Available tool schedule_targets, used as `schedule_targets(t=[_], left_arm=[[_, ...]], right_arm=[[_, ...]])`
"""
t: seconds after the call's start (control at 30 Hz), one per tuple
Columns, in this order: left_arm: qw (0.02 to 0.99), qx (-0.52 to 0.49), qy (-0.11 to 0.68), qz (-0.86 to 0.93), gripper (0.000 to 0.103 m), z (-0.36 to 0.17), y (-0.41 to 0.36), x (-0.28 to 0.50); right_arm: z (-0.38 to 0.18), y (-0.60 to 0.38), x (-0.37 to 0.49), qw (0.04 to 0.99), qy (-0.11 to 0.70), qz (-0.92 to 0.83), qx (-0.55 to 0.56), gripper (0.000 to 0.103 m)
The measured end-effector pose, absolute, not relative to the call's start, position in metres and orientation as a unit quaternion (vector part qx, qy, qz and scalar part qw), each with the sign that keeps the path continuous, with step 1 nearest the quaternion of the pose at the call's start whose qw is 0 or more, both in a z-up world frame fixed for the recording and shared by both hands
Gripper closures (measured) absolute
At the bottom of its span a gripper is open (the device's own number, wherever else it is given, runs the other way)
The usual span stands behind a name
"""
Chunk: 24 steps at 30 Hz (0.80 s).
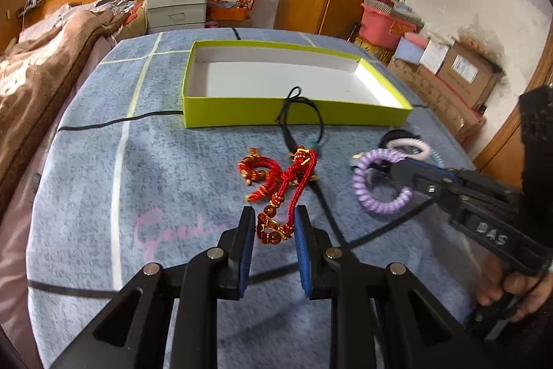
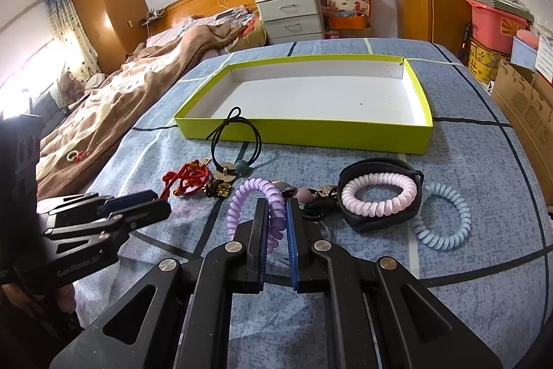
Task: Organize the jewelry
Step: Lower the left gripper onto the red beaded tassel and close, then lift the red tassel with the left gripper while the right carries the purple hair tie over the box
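Observation:
My left gripper [image 1: 274, 223] is shut on the amber-beaded end of a red cord bracelet [image 1: 283, 182]; its fingers show from the side in the right wrist view [image 2: 138, 201]. My right gripper [image 2: 276, 217] is shut on a purple spiral hair tie [image 2: 257, 196], which also shows in the left wrist view [image 1: 376, 182]. A green open box [image 1: 297, 113] with a white inside stands beyond them on the blue cloth. A black elastic tie with a teal bead [image 2: 238, 140] leans on the box's front wall.
A pink spiral tie [image 2: 378, 194] lies on a black band [image 2: 380, 223], with a pale blue spiral tie [image 2: 446, 217] to its right. A brown-covered bed [image 2: 131, 92] lies to the left. Cardboard boxes [image 1: 459, 75] stand to the right.

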State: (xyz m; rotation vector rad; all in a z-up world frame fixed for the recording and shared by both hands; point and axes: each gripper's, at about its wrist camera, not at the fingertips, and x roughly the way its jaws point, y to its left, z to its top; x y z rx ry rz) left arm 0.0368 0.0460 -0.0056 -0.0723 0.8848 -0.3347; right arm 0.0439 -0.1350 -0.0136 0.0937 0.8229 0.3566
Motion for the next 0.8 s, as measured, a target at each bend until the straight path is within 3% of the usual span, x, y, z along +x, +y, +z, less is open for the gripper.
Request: schedule_targets(t=[0.43,0.8], left_arm=[[0.903,-0.029,0.402,-0.146,0.079,0.023,0.043,0.06],[0.913,-0.019,0.389,-0.118,0.079,0.04,0.039,0.124]], right_arm=[[0.013,-0.15,0.055,0.912,0.372,0.164,0.049,0.093],[0.031,-0.186,0.125,0.918,0.369,0.132,0.06,0.093]])
